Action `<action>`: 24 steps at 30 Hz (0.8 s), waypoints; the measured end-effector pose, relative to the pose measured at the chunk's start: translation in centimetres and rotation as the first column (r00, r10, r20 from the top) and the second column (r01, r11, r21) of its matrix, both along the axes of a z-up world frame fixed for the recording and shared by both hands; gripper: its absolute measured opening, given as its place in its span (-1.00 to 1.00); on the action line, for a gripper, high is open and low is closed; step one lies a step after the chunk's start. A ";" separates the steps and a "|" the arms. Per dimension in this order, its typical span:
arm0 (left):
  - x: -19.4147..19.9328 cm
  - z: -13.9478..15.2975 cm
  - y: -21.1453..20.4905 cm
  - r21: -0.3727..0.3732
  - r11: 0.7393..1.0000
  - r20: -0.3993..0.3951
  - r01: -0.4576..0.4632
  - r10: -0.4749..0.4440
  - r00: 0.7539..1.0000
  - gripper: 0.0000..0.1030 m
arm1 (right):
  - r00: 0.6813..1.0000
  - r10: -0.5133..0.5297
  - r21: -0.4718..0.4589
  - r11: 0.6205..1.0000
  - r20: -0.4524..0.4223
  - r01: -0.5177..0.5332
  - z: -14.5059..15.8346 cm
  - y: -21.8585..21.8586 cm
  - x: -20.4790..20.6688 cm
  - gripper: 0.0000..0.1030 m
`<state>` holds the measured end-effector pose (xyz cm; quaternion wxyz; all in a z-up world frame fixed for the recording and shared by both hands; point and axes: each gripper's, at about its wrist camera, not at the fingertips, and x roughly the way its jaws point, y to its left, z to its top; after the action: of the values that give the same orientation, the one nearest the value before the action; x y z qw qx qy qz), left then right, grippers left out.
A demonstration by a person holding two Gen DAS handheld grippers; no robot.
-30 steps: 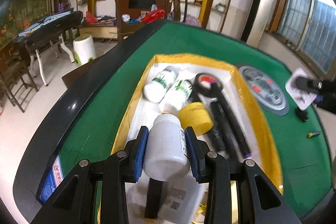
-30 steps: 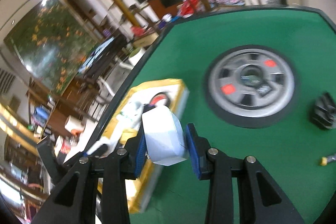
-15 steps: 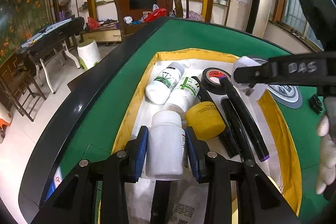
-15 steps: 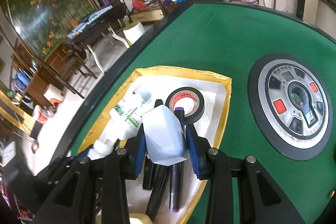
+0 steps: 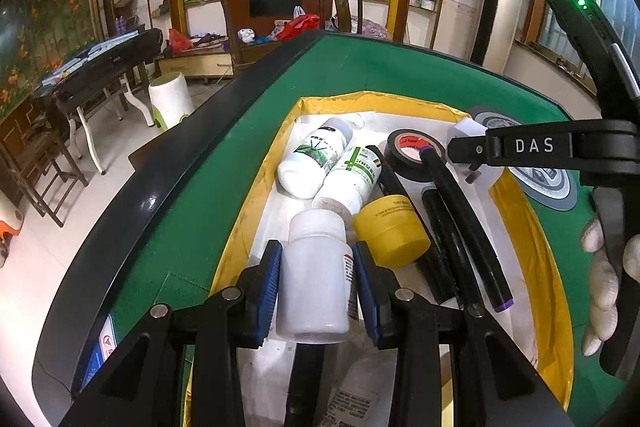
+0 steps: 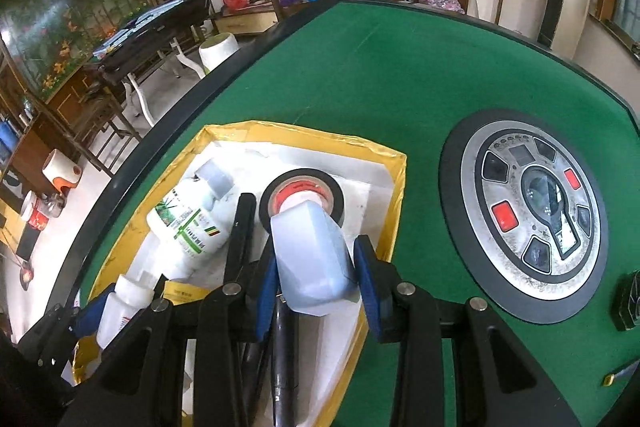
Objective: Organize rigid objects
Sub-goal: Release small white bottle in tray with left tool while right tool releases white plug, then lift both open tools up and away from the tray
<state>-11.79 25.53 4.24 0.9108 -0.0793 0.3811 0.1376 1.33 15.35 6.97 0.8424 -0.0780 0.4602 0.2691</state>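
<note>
I'm holding the left gripper (image 5: 316, 279) clamped on a white pill bottle (image 5: 314, 283), both blue pads pressing its sides, cap pointing away from me. It's hanging over the near end of the yellow-rimmed tray (image 5: 256, 203) on the green table (image 5: 192, 227). In the tray ahead I'm seeing two labelled white bottles (image 5: 314, 157) lying side by side, a yellow cap (image 5: 390, 227) just right of my bottle, black markers (image 5: 460, 223) running lengthwise, and a black tape roll (image 5: 412, 155) at the far end.

On the other side, I'm gripping a bluish-white jug (image 6: 312, 259) in the right gripper (image 6: 316, 275), pads tight against its flanks. Its neck is pointing at the tape roll (image 6: 302, 193) and looks to overlap the roll's red core; I can't tell whether they're touching. The jug is sitting over the tray's right half, above a marker (image 6: 284, 347). Off to the right, the round grey control panel (image 6: 528, 223) is sitting flush in the felt, well apart from the tray. From the left camera, the right gripper's arm, marked DAS, is reaching across the tray's far right corner.
</note>
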 end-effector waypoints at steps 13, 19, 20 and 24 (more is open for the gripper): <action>0.2 -0.3 -0.1 0.012 1.000 -0.028 -0.016 0.017 0.999 0.25 | 0.999 -0.049 0.061 0.997 0.024 0.047 1.4 -1.0 0.3 -0.16; -0.6 0.5 -1.2 0.046 0.999 -0.009 -0.005 0.006 1.000 0.42 | 0.992 -0.051 0.113 0.993 0.118 0.037 5.3 -3.7 -2.2 -0.03; -0.8 0.9 -1.4 0.049 0.999 -0.001 -0.002 0.002 1.000 0.44 | 0.988 -0.053 0.122 0.992 0.143 0.035 6.2 -4.6 -3.0 0.03; -2.1 2.5 -2.6 0.062 0.998 0.044 0.003 -0.005 0.999 0.59 | 0.980 -0.069 0.154 0.987 0.185 0.041 8.5 -7.5 -5.0 0.15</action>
<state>-13.91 22.94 6.77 0.9212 -0.0532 0.3569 0.1457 -3.66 7.90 15.49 0.8930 -0.0271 0.3584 0.2707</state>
